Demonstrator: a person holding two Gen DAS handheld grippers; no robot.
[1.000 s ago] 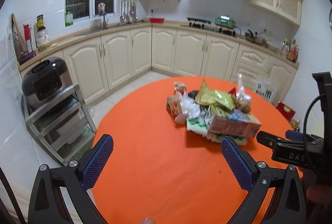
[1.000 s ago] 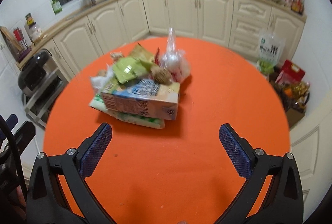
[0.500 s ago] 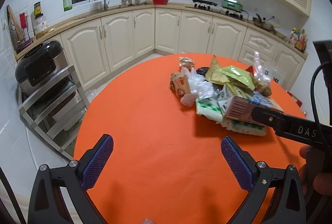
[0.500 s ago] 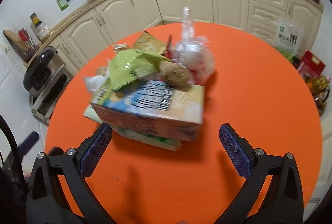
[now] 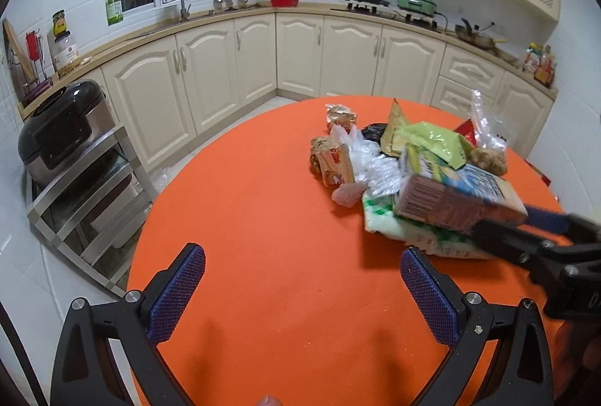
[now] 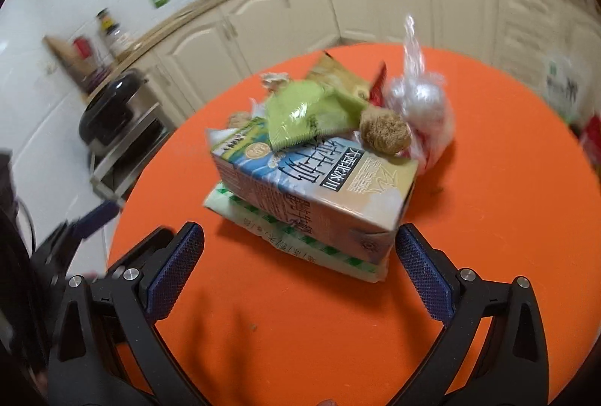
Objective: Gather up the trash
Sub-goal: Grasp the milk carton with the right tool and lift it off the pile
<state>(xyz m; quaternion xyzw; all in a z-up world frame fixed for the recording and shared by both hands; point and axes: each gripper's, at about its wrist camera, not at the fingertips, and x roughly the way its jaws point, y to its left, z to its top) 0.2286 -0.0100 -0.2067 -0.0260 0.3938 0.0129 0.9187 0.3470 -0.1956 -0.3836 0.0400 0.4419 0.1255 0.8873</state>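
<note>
A pile of trash lies on the round orange table (image 5: 263,218). On top is a milk carton (image 6: 315,188), also in the left wrist view (image 5: 450,199). It rests on a green-and-white packet (image 6: 300,240). A green wrapper (image 6: 304,116), a brown crumpled ball (image 6: 383,132) and a clear plastic bag (image 6: 417,98) lie on and behind it. My right gripper (image 6: 298,255) is open, its fingers on either side of the carton's near end, not touching. It shows in the left wrist view (image 5: 526,237). My left gripper (image 5: 300,286) is open and empty over bare table, left of the pile.
More wrappers (image 5: 334,165) and a clear bag (image 5: 368,162) lie at the pile's left side. A metal rack (image 5: 86,203) with a black cooker (image 5: 56,132) stands left of the table. Cream kitchen cabinets (image 5: 338,56) run behind. Bags (image 6: 563,90) sit on the floor at right.
My right gripper has moved forward to the pile, so the carton now sits between its open fingers. My left gripper has drifted slightly and stays open.
</note>
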